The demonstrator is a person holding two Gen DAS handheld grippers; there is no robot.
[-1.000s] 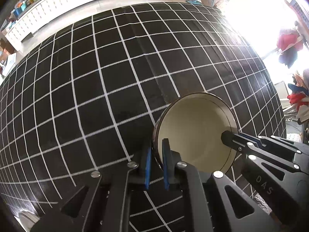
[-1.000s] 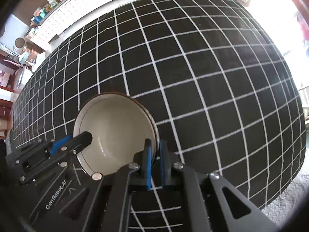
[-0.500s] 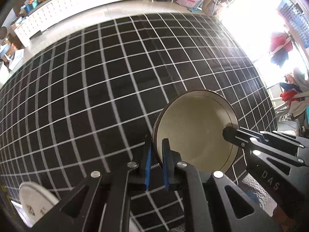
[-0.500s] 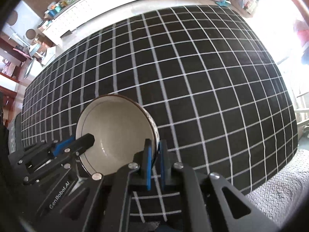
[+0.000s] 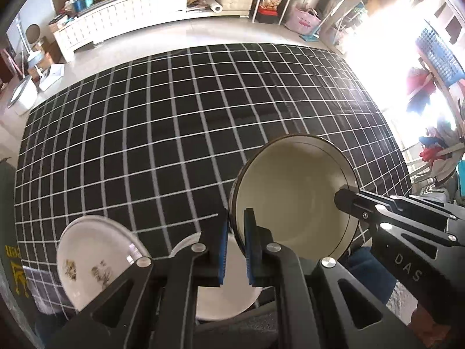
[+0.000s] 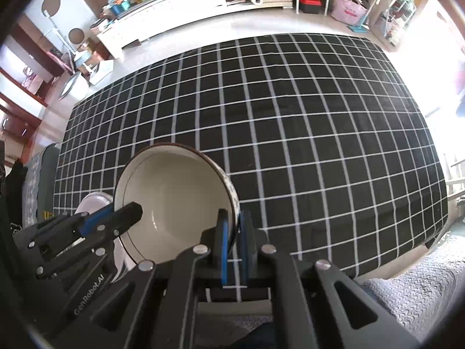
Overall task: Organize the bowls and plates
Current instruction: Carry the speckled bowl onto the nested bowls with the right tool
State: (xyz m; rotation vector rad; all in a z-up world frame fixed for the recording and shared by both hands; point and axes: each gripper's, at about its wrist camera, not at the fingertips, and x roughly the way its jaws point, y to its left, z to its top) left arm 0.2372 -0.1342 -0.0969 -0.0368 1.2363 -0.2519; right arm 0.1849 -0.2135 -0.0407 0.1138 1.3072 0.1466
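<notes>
A cream bowl (image 5: 293, 200) with a dark rim hangs high above the table, held by both grippers. My left gripper (image 5: 236, 218) is shut on its left rim. My right gripper (image 6: 234, 218) is shut on its right rim, and its black fingers (image 5: 348, 199) show across the bowl in the left wrist view. The bowl also shows in the right wrist view (image 6: 174, 200). Below lie a white plate with a small pattern (image 5: 96, 258) and a plain white dish (image 5: 223, 290), both at the table's near edge.
The table carries a black cloth with a white grid (image 5: 180, 133). A white low cabinet (image 5: 122, 20) with clutter stands beyond on the tiled floor. A grey textured cover (image 6: 412, 290) lies at the near right.
Both grippers have risen with the bowl and drawn back toward the near edge. The whole table, the white plate and the dish have come into view.
</notes>
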